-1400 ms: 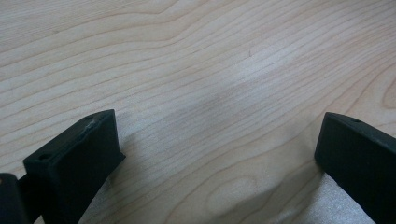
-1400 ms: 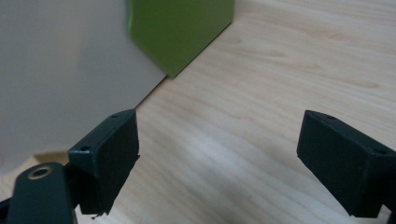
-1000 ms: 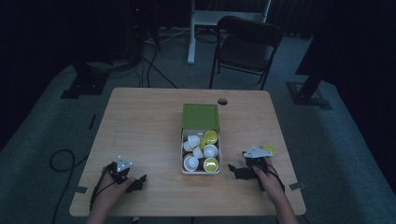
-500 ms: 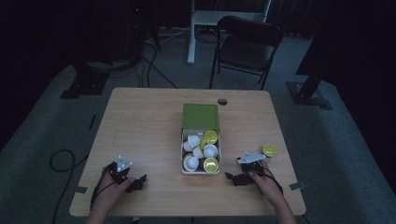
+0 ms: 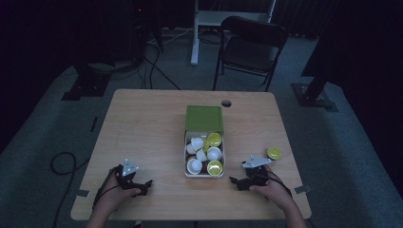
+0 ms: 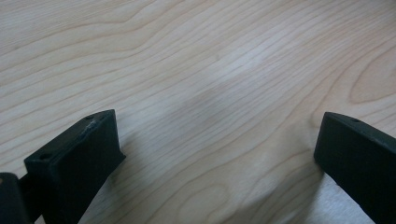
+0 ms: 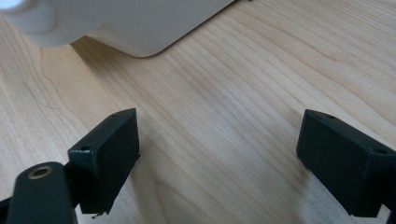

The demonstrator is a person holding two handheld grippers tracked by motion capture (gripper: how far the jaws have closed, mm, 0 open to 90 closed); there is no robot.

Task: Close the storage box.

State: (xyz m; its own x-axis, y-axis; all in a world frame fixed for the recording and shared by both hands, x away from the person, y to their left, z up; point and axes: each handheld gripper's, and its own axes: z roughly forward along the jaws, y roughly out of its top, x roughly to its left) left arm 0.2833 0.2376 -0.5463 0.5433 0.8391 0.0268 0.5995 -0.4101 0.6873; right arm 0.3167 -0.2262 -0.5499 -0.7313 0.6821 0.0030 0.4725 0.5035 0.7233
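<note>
Hands at the near edge of the table (image 5: pixel 142 118), one gripper in each. Left gripper (image 5: pixel 147 183) sits low over bare wood near the front left corner; in the left gripper view its jaws stand wide apart with nothing but wood grain between them (image 6: pixel 219 140). Right gripper (image 5: pixel 234 180) lies at the front right, pointing toward the box; in the right gripper view its jaws are likewise spread wide and empty (image 7: pixel 217 149), over bare wood, with the rounded pale corner of the box (image 7: pixel 140 28) just beyond them. A grey three-cornered plate tops each gripper in the high view.

Box (image 5: pixel 186 164), white, stands near the middle of the table, between the two grippers and a little farther off. It holds several small cups, some white (image 5: pixel 194 165), some with yellow-green tops (image 5: pixel 215 166); their exact count cannot be told. Its green lid (image 5: pixel 204 118) stands open on the far side.

Loose yellow-green cup (image 5: pixel 274 152) rests on the table to the right of the box, apart from it, just beyond the right gripper and not touching it.

Small dark hole (image 5: pixel 226 103) marks the far side of the tabletop. Beyond the table, a dark chair (image 5: pixel 249 47) on the grey floor.
</note>
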